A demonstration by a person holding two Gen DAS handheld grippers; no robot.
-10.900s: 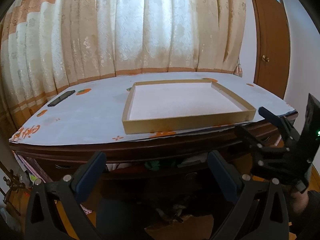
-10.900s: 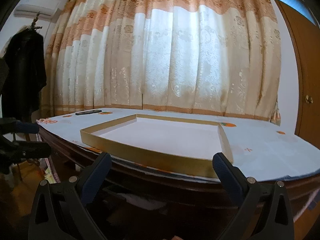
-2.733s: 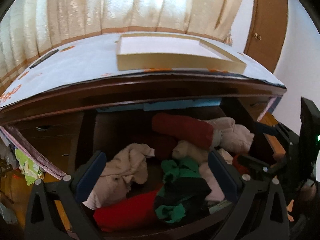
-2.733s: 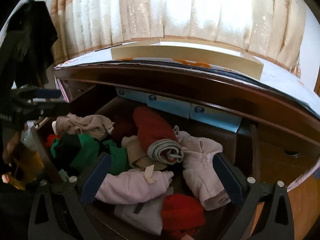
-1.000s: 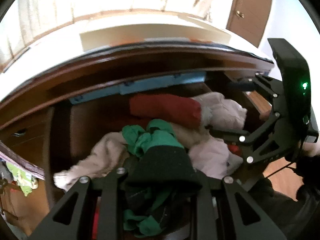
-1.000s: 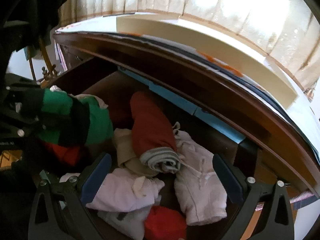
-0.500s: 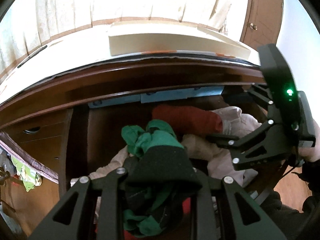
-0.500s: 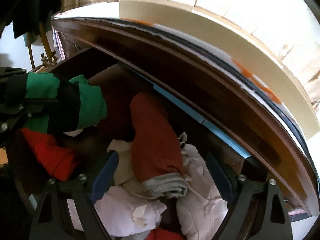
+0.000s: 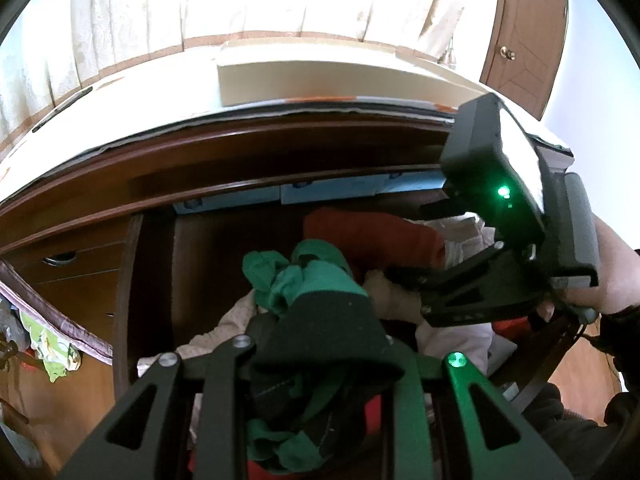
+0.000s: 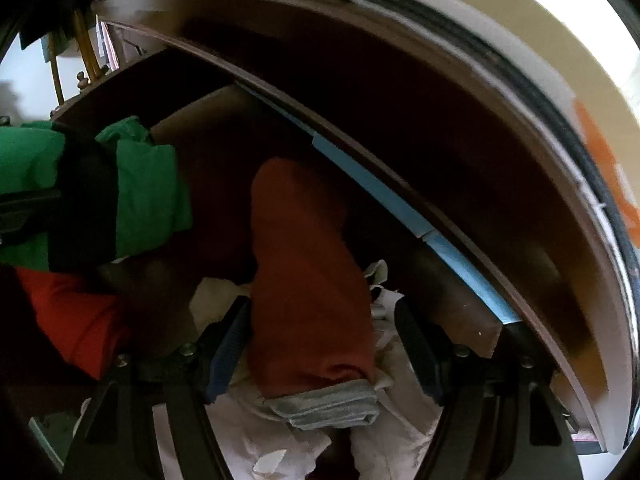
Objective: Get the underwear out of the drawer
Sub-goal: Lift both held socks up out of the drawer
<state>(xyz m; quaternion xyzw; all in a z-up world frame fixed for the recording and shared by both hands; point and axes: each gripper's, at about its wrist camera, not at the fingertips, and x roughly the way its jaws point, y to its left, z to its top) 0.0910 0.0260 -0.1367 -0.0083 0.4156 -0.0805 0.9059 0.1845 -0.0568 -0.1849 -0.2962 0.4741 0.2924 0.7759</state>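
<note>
You stand at a dark wooden desk [image 9: 224, 160] with a shallow cardboard tray [image 9: 320, 80] on top, one curtain [image 9: 200, 4] behind it and one brown door [image 9: 524, 28] at the right. The drawer [image 9: 156, 280] is open and heaped with clothes. Your left gripper [image 9: 320, 364] is clamped on the green and black underwear [image 9: 320, 304], lifted above the pile. Your right gripper [image 10: 320, 344] has just been closing; its fingers [image 10: 228, 340] are apart, straddling one rolled red garment [image 10: 308, 280], the left pad touching it, the right just beside.
</note>
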